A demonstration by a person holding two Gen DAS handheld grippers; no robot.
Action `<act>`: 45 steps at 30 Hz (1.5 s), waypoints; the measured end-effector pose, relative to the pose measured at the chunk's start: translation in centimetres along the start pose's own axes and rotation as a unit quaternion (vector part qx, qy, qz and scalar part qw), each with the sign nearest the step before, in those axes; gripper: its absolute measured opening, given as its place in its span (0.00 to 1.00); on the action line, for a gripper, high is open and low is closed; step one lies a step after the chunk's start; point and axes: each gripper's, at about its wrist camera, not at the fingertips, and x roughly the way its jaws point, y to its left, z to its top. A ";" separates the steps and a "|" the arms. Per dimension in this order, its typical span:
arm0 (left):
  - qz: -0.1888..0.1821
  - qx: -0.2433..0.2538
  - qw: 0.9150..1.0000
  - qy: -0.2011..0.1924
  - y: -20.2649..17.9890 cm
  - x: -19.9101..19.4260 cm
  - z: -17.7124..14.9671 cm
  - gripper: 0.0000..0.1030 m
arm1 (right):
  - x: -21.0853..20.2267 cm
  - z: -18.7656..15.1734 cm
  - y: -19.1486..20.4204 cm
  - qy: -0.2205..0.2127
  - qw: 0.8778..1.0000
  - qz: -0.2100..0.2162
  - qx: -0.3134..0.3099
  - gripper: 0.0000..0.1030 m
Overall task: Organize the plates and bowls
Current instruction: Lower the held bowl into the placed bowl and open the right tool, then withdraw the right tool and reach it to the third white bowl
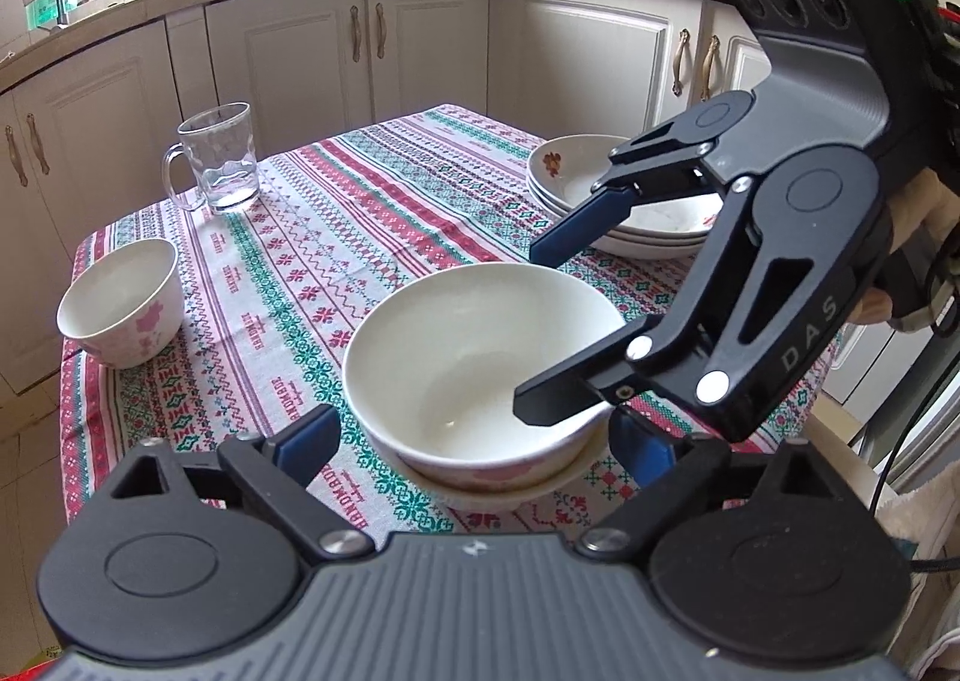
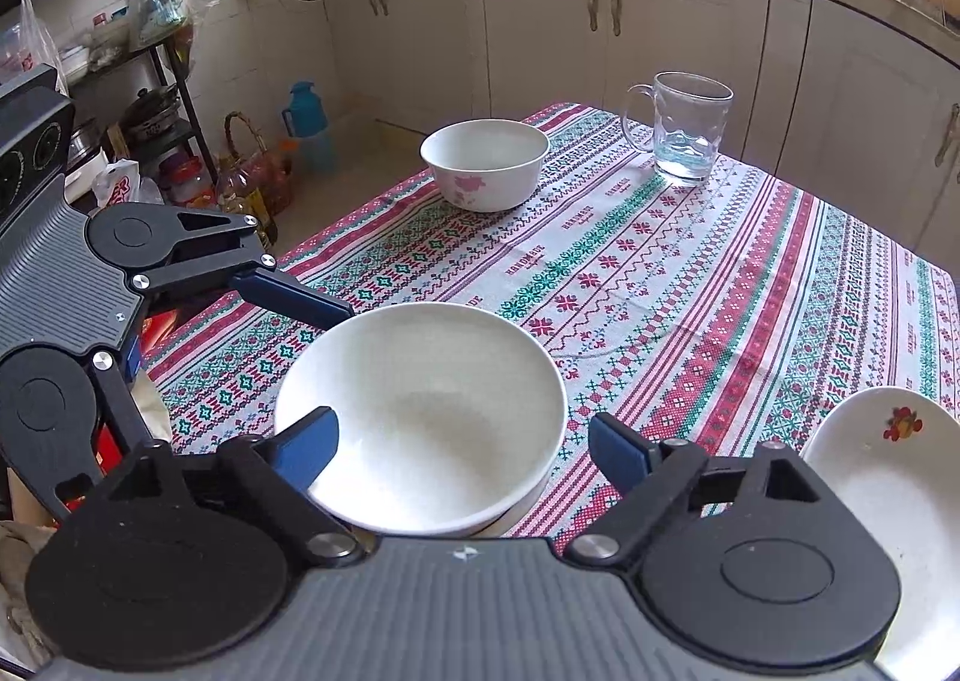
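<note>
— On the counter's left, what stands?
— A small bowl [image 1: 123, 303], then a glass mug [image 1: 219, 159].
— Middle?
— A white bowl [image 1: 480, 363] nested in another. Left gripper [image 1: 474, 441] spread wide around it; right gripper [image 1: 540, 333] wide open above.
— Right?
— Stacked plates [image 1: 630, 201].

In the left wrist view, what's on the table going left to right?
Small flowered bowl → glass mug → large white bowl, nested in another dish → stack of plates, partly behind the right hand-held gripper.
</note>
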 end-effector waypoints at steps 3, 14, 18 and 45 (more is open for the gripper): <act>0.005 0.001 1.000 -0.003 -0.1 -0.4 -0.3 0.93 | -0.3 -0.3 0.3 -0.006 1.000 -0.004 0.000 0.94; 0.032 -0.003 0.999 -0.023 -0.1 -2.9 -1.5 0.94 | -3.1 -1.2 1.3 -0.045 0.998 -0.033 -0.004 1.00; 0.040 -0.027 0.998 -0.030 1.0 -3.8 -2.0 0.94 | -4.0 -0.8 2.0 -0.052 0.997 -0.043 -0.020 1.00; 0.181 -0.074 0.977 -0.082 13.5 -1.0 -1.1 0.94 | 2.9 14.2 1.6 -0.014 0.995 -0.034 -0.091 1.00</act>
